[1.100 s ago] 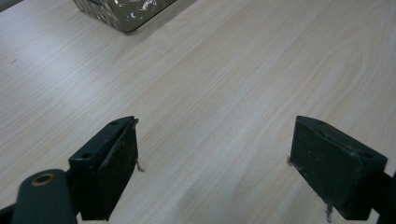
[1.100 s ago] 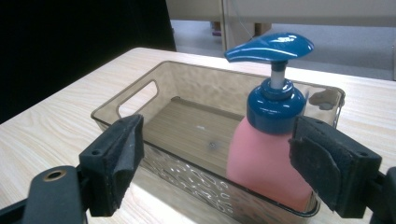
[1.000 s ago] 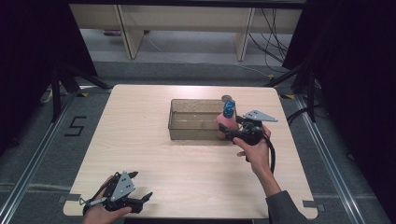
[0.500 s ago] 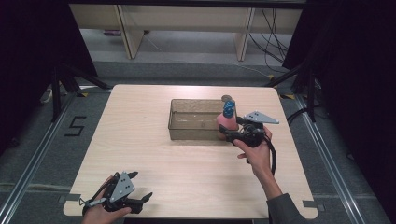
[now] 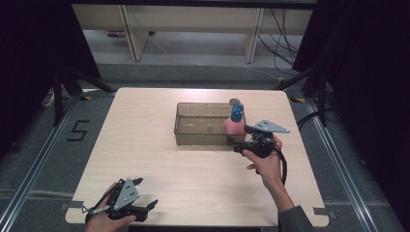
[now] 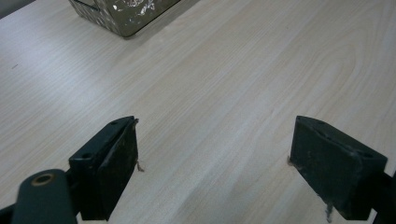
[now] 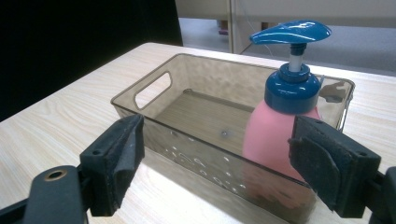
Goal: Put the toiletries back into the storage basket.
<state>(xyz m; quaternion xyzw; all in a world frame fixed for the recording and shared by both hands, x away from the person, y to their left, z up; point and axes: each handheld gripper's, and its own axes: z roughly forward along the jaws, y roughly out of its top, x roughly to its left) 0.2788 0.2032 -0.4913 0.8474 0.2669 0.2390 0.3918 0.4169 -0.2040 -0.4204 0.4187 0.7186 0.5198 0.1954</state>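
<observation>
Room: a dim workspace with a pale wooden table in the middle, shelving and cables behind it, dark curtains to the sides.

Bin: a smoky see-through plastic bin sits toward the far middle of the table, long side facing the person, with cut-out handles in its end walls.

Bottle: a pink pump bottle with a blue pump top stands upright inside the bin, at the end nearest the right hand, close against the near wall. It seems to have been set there so it is contained and cannot tip off the table.

Right gripper: the right gripper is held just outside that end of the bin, aimed at the bottle. Its jaws are spread wide with nothing between them; the right gripper view shows the bin wall and bottle beyond the pads, so the bottle appears to stand free of them. I judge this as a release with the placement done.

Left gripper: the left gripper rests low at the near left corner of the table, well apart from the bin. Its jaws are also wide apart over bare wood, likely parked out of the way because the job needs one hand.
</observation>
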